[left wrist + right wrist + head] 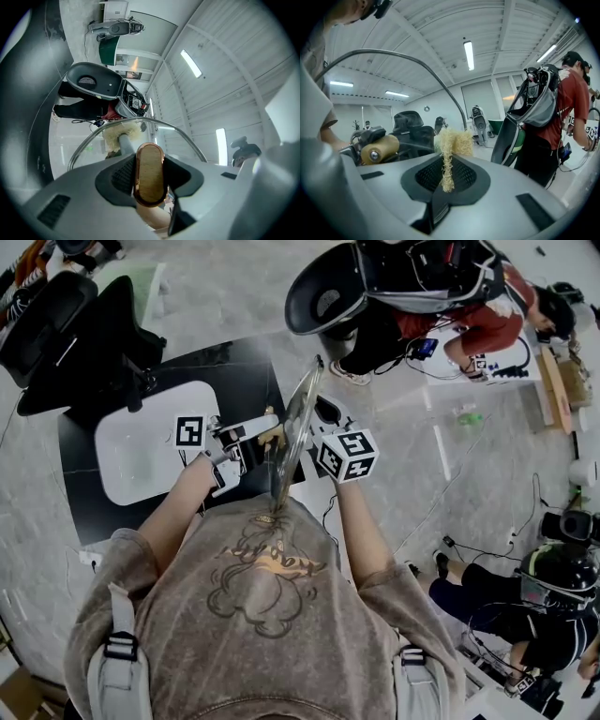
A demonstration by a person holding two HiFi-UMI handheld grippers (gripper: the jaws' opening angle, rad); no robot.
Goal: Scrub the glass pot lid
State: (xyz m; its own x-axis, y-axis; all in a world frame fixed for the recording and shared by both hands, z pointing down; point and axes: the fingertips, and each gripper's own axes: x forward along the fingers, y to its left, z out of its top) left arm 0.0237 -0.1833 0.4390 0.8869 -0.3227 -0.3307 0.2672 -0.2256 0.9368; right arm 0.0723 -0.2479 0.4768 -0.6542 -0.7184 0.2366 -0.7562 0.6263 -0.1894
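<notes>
I hold the glass pot lid (298,423) up on its edge between both grippers, above the floor. My left gripper (261,439) is shut on the lid's wooden knob (150,174), which has a copper rim and fills the gap between the jaws. The lid's metal rim (140,122) arcs beyond it. My right gripper (319,427) is shut on a yellow fibrous scrubber (449,157). The scrubber's tuft stands at the lid's far face and shows through the glass as a pale scrubber tuft (123,132). From the right gripper view the lid (417,61) curves overhead, with the knob (379,147) at the left.
A white tabletop (141,451) on a black mat lies to the left below the lid. A black office chair (84,334) stands at the upper left. A person in red with a backpack (450,296) bends at the upper right, and another person (534,606) sits at the lower right. Cables (450,493) cross the floor.
</notes>
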